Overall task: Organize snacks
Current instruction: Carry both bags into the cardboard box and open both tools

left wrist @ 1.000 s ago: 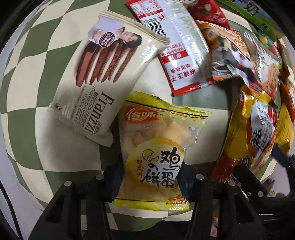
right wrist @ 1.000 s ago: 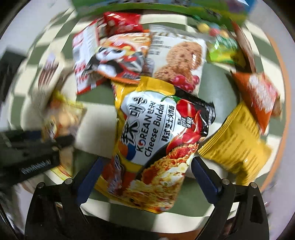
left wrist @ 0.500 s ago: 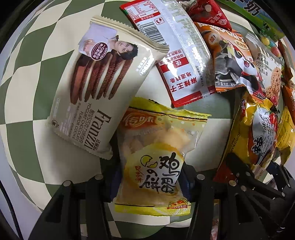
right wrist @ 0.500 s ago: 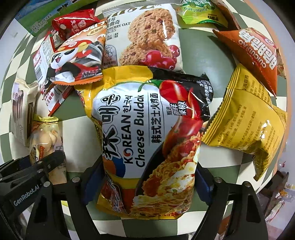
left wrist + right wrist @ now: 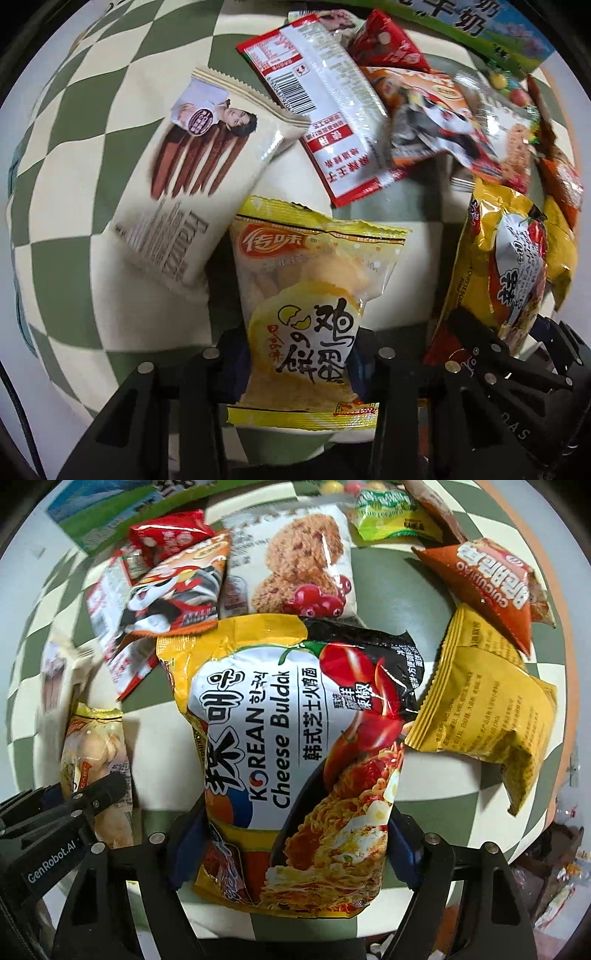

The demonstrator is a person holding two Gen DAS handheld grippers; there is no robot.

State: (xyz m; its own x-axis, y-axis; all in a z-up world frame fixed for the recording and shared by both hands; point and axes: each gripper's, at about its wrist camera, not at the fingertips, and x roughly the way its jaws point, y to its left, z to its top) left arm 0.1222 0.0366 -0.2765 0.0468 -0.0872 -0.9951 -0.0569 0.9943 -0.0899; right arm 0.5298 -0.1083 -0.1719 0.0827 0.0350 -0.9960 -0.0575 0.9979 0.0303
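Green-and-cream checkered tablecloth (image 5: 74,155), round table's orange rim (image 5: 561,709), cluttered floor beyond

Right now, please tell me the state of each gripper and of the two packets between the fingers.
left gripper: shut on egg biscuit packet
egg biscuit packet: gripped
right gripper: closing on noodle packet, pads touching
noodle packet: gripped at both sides, sealed

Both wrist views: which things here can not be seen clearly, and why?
- Cookie packet, right wrist view: blurred, print unreadable.
- Noodle bag, left wrist view: its lower end is hidden by the right gripper.
- Green box, left wrist view: cut off by the top edge.
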